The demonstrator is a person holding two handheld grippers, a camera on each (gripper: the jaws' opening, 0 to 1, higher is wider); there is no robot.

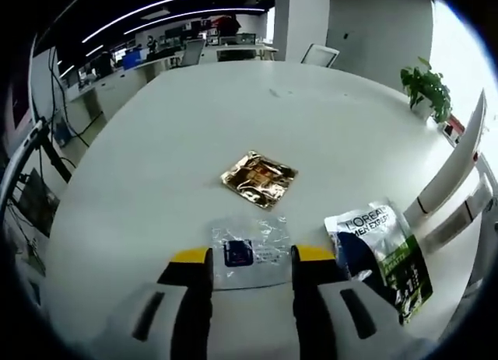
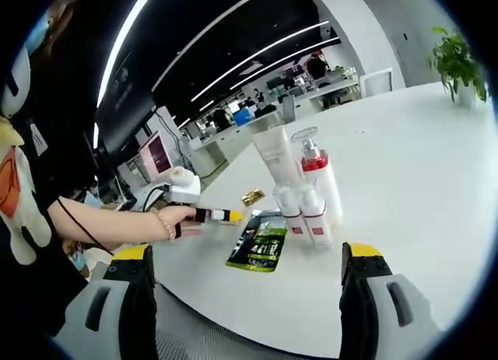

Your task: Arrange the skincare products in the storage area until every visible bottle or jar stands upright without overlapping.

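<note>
In the left gripper view, the left hand-held gripper (image 1: 250, 260) hovers low over the white table (image 1: 156, 158) with its jaws parted and empty, a clear plastic sachet (image 1: 250, 251) lying flat between their tips, a gold foil sachet (image 1: 259, 178) farther ahead and a green-and-white pouch (image 1: 381, 255) just to the right. In the right gripper view, the right hand-held gripper (image 2: 250, 255) stands wide open, holding nothing. Ahead of it, left to right, are a person's hand (image 2: 177, 220), the flat pouch (image 2: 259, 247), and a cluster of upright skincare bottles (image 2: 305, 185).
</note>
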